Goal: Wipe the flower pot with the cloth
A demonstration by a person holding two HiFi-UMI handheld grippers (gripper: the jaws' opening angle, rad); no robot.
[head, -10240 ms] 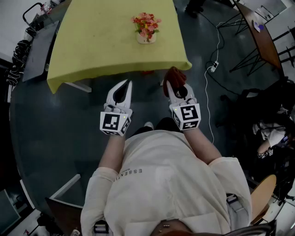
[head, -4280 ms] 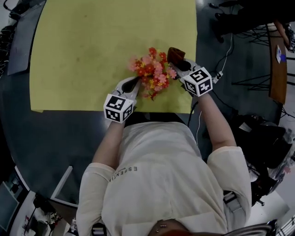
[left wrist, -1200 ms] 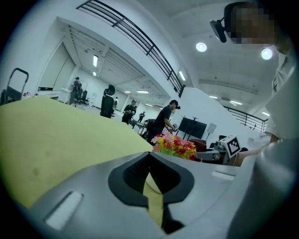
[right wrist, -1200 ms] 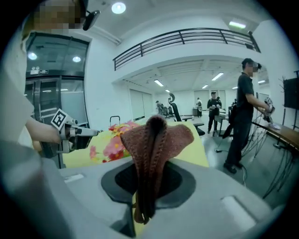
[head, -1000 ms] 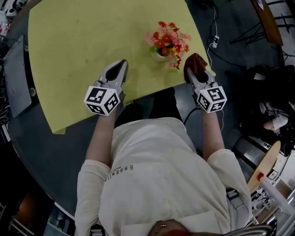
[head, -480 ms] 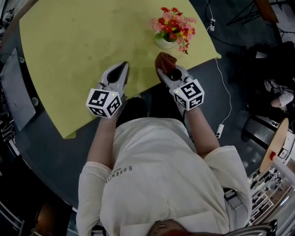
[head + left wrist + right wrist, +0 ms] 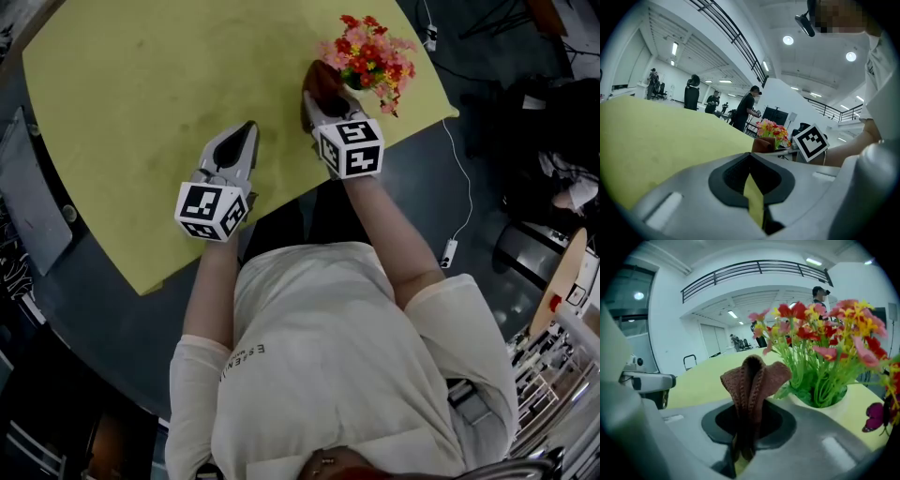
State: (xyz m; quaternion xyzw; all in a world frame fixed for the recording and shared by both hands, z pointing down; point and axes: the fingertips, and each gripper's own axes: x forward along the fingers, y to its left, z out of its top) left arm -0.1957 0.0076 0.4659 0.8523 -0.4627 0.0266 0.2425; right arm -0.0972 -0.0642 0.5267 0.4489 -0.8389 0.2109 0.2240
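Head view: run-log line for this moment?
left claw shut, empty, over table | right claw shut on cloth | cloth beside pot, contact unclear

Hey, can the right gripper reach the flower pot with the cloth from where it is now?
Probably yes. The right gripper holds the cloth upright, close beside the flower pot, and nothing shows between them. The overhanging flowers may brush the cloth on the way in.

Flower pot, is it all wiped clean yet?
Not yet. Done: the right gripper is shut on the cloth. In hand: the cloth is right beside the flower pot. Still to do: the wiping itself; no contact shows. The left gripper is shut, empty.
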